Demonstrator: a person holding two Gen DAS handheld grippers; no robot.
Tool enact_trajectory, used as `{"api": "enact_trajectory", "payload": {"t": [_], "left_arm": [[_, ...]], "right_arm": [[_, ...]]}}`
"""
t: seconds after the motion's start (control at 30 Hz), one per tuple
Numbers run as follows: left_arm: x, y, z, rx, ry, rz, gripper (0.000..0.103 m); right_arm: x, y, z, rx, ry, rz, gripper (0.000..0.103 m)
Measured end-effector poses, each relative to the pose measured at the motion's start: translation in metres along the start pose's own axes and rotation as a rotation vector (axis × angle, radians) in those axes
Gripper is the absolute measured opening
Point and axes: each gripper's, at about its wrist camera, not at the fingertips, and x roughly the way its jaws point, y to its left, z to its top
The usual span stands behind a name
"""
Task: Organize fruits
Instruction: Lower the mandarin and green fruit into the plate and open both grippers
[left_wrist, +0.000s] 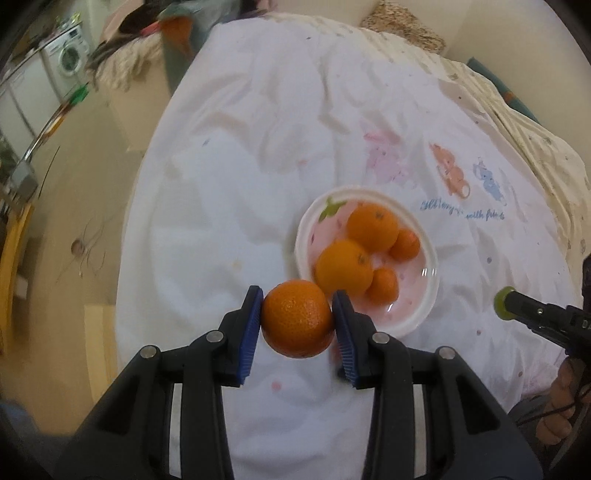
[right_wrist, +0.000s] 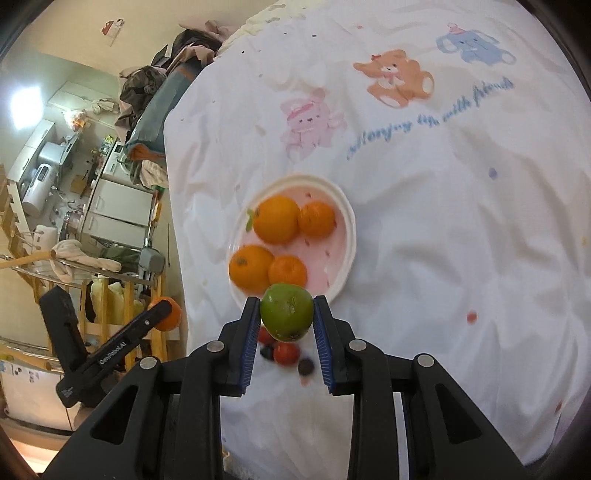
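fruits both pinched: your left gripper (left_wrist: 297, 321) clamps an orange (left_wrist: 297, 318), right gripper (right_wrist: 286, 319) a green fruit (right_wrist: 287, 311), held near the plate (right_wrist: 349, 236) for drop-in.

Plate (right_wrist: 347, 236) on bedsheet (right_wrist: 443, 221), four fruits (right_wrist: 276, 219) in it; printed animals (right_wrist: 393, 77) behind plate; floor (left_wrist: 74, 221) left of the bed.
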Motion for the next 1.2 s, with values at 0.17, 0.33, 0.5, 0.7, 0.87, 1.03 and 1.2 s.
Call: {"api": "enact_trajectory", "payload": {"t": [0.17,0.33,0.5,0.7,0.87,1.03,1.2], "left_arm": [[0.02,-0.013,0.032,0.035,0.005,0.007,0.034],[0.048,-0.024,0.053,0.072,0.028,0.023,0.034],[0.077,-0.029,0.065,0.064,0.065,0.001,0.034],[0.107,-0.034,0.061,0.088,0.095,-0.006,0.034],[0.114,-0.039,0.062,0.097,0.096,-0.004,0.035],[0.12,-0.036,0.064,0.07,0.107,0.006,0.035],[0.125,-0.033,0.065,0.043,0.122,0.005,0.035]], "right_arm": [[0.019,0.002,0.028,-0.02,0.017,-0.01,0.03],[0.043,-0.001,0.049,-0.024,0.043,-0.024,0.03],[0.072,-0.007,0.059,-0.036,0.088,-0.041,0.03],[0.099,-0.017,0.054,-0.049,0.141,-0.055,0.03],[0.109,-0.021,0.05,-0.056,0.16,-0.066,0.031],[0.112,-0.021,0.051,-0.073,0.16,-0.083,0.031],[0.112,-0.022,0.051,-0.073,0.157,-0.086,0.032]]}}
